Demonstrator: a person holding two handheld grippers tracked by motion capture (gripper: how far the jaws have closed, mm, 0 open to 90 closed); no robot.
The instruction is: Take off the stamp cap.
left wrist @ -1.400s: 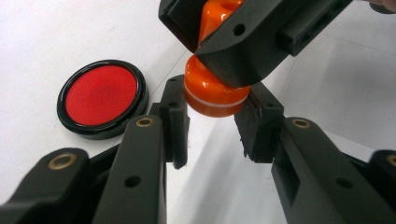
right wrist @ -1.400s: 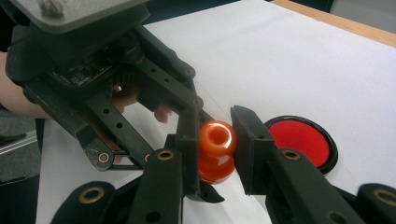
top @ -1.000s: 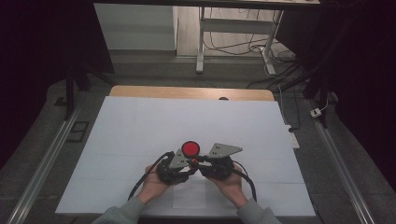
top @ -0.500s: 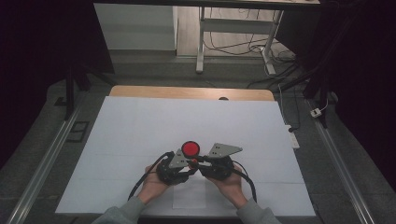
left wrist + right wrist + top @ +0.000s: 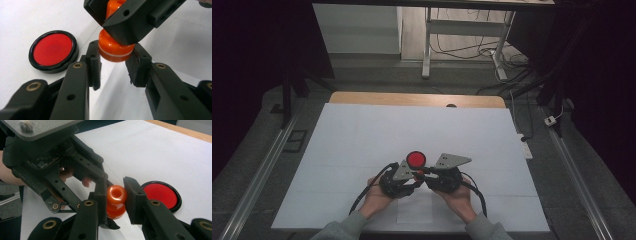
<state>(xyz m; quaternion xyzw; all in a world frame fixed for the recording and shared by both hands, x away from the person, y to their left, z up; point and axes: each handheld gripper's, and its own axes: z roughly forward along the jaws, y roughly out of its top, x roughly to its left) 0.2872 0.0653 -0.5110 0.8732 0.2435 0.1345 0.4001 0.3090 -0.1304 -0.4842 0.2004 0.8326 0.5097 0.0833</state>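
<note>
An orange stamp-like knob (image 5: 115, 51) with a pale seam around its base hangs just above the white table (image 5: 362, 135). My right gripper (image 5: 116, 195) is shut on its rounded head (image 5: 116, 193). My left gripper (image 5: 116, 63) closes on the wide base from the opposite side, its pads (image 5: 94, 62) against the base. In the high view both grippers meet near the table's front middle, left gripper (image 5: 415, 176) and right gripper (image 5: 421, 172) tip to tip. A round red pad in a black rim (image 5: 415, 160) lies flat just beyond them.
The white sheet extends wide to the left, right and far side of the hands. A wooden table edge (image 5: 412, 99) shows at the back. Cables (image 5: 362, 197) trail from both grippers toward the front edge. A small paper rectangle (image 5: 414, 212) lies near the front edge.
</note>
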